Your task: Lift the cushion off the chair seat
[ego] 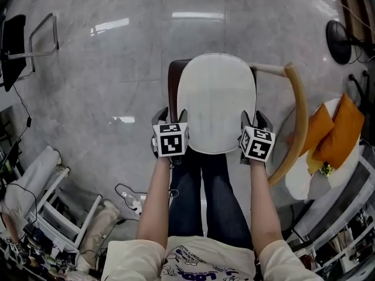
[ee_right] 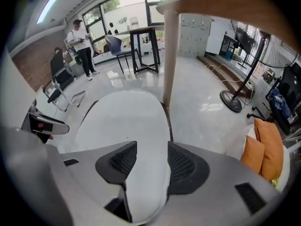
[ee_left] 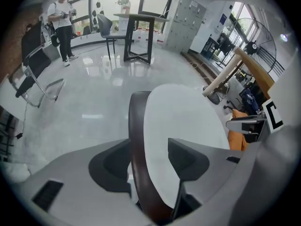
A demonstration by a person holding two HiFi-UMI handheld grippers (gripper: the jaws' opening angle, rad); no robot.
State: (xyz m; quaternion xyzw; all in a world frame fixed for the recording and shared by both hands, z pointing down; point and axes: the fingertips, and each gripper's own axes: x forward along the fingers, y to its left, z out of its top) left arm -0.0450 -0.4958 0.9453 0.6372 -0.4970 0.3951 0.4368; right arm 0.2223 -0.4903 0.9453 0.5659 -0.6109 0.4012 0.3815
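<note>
**Head view: 2 grippers on the cushion, level lift to come**

Head view shows the white cushion (ego: 215,101) lying on the chair, with the curved wooden backrest (ego: 299,116) off its right side. The left gripper (ego: 171,116) sits at the cushion's near-left edge and the right gripper (ego: 254,119) at its near-right edge.

In the right gripper view, the 2 jaws are clamped on the cushion's edge, with white padding filling the gap. In the left gripper view, the jaws are pressed onto the cushion edge together with a dark brown band (ee_left: 136,145) beneath it. I cannot tell whether that band is the seat rim or the cushion's own underside.

The step in hand looks like the lift itself. To do it well:

- Raise both grippers together and at 1 pace, so the cushion stays flat and does not twist out of either grip.
- Feel for resistance on the left. If the brown band is the seat, that grip needs resetting on the padding alone.
- Steer clear of the backrest on the right.
</note>
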